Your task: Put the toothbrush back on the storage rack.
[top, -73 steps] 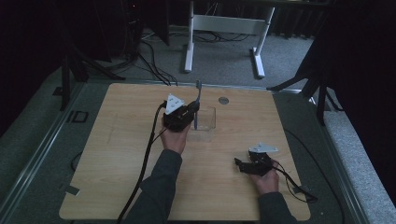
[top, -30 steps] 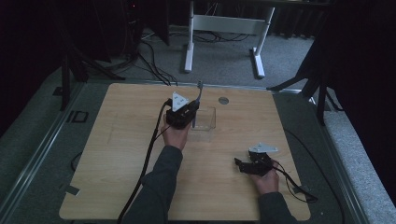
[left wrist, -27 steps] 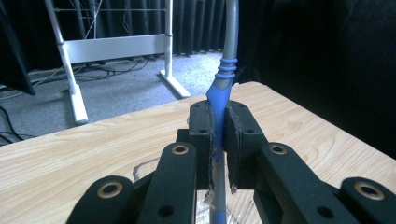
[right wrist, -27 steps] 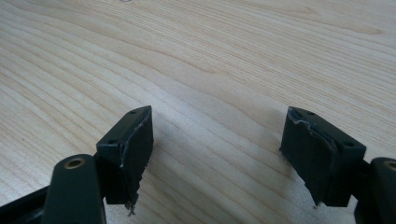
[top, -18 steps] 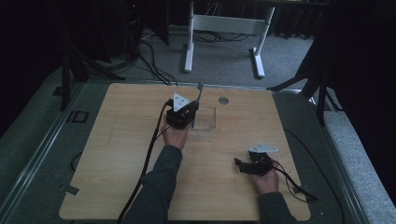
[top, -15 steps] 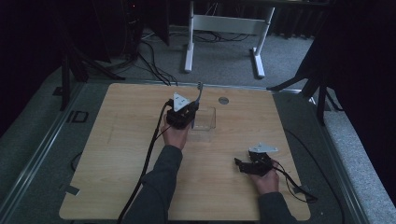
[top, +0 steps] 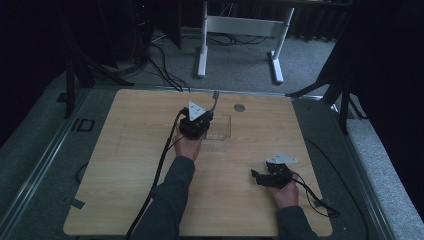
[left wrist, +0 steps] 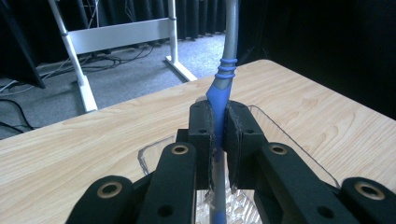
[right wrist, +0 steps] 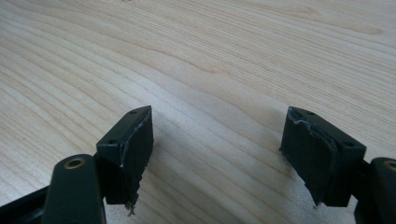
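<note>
The high view is dim, with black surroundings and the table (top: 150, 165) lit softly from above, casting faint shadows. Both gripper views are brighter and flatly lit. The near jaws look soft, and the floor (left wrist: 116, 70) behind is slightly blurred.

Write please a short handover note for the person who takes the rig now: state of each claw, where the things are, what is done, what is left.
Left claw: shut on the blue-and-grey utensil, held above the clear container at mid-table.
Right claw: open, holds nothing, low over the bare table at the near right.
Done: utensil gripped.
Left, probably: set the utensil in or by the container; which one, the pictures do not tell.
</note>
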Available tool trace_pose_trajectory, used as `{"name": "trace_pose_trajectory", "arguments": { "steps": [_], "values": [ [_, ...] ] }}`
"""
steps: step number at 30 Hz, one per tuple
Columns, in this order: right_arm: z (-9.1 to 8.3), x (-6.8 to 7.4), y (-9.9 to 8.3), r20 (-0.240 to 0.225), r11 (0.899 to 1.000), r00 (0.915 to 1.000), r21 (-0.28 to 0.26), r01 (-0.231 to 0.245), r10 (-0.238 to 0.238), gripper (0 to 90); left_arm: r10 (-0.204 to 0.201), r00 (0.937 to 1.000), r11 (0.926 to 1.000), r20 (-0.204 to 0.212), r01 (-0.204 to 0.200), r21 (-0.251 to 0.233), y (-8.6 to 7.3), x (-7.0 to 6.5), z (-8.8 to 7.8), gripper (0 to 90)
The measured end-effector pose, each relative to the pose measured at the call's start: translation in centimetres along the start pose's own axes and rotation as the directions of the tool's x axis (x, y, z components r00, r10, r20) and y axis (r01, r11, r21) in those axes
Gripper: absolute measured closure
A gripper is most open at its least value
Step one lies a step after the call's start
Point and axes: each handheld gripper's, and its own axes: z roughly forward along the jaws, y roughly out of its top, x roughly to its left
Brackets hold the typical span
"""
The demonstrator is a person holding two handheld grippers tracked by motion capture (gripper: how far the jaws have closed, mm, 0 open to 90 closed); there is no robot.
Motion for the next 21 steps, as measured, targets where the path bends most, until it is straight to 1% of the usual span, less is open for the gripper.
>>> {"name": "trace_pose_trajectory", "arguments": {
  "steps": [2, 3, 7, 9, 10, 13, 14, 19, 20, 21],
  "values": [
    [0.0, 0.0, 0.0, 0.0, 1.0, 1.0, 0.0, 0.0, 0.0, 25.0, 0.006, 1.0, 1.0, 0.001, -0.006, 0.004, -0.1, -0.1, 0.1, 81.5],
    [0.0, 0.0, 0.0, 0.0, 1.0, 1.0, 0.0, -0.001, 0.001, 25.0, 0.018, 0.9998, 0.9998, -0.003, -0.018, 0.01, -0.1, -0.1, 0.2, 81.5],
    [0.0, 0.0, 0.0, -0.001, 1.0, 1.0, -0.001, -0.001, 0.001, 25.0, 0.027, 0.9996, 0.9993, 0.004, -0.027, 0.026, -0.3, -0.2, 0.3, 81.4],
    [0.0, 0.0, 0.0, 0.0, 1.0, 1.0, 0.0, -0.001, 0.001, 25.0, 0.025, 0.9994, 0.9989, 0.024, -0.026, 0.039, -0.4, -0.2, 0.4, 81.4],
    [0.0, 0.0, 0.0, 0.0, 1.0, 1.0, -0.001, 0.0, 0.0, 25.0, 0.029, 0.9992, 0.9986, 0.026, -0.03, 0.044, -0.5, -0.3, 0.4, 81.3],
    [0.0, 0.0, 0.0, -0.001, 1.0, 1.0, -0.001, 0.0, 0.0, 25.0, 0.063, 0.9978, 0.9954, 0.022, -0.064, 0.071, -0.8, -0.7, 0.7, 81.3],
    [0.0, 0.0, 0.0, -0.001, 1.0, 1.0, -0.001, 0.0, 0.0, 25.0, 0.063, 0.9978, 0.9954, 0.022, -0.064, 0.071, -0.8, -0.7, 0.7, 81.3],
    [0.0, 0.0, 0.0, 0.0, 1.0, 1.0, -0.001, 0.0, 0.0, 25.0, 0.091, 0.9956, 0.9905, 0.021, -0.093, 0.101, -1.0, -0.9, 0.8, 81.0],
    [0.0, 0.0, 0.0, 0.0, 1.0, 1.0, -0.001, 0.0, 0.0, 25.0, 0.095, 0.9953, 0.9895, 0.021, -0.097, 0.107, -1.1, -0.9, 0.7, 80.3],
    [0.0, 0.0, 0.0, -0.001, 1.0, 1.0, -0.001, 0.0, 0.0, 25.0, 0.092, 0.9955, 0.9903, 0.021, -0.094, 0.102, -1.1, -0.9, 0.7, 78.3]
  ]
}}
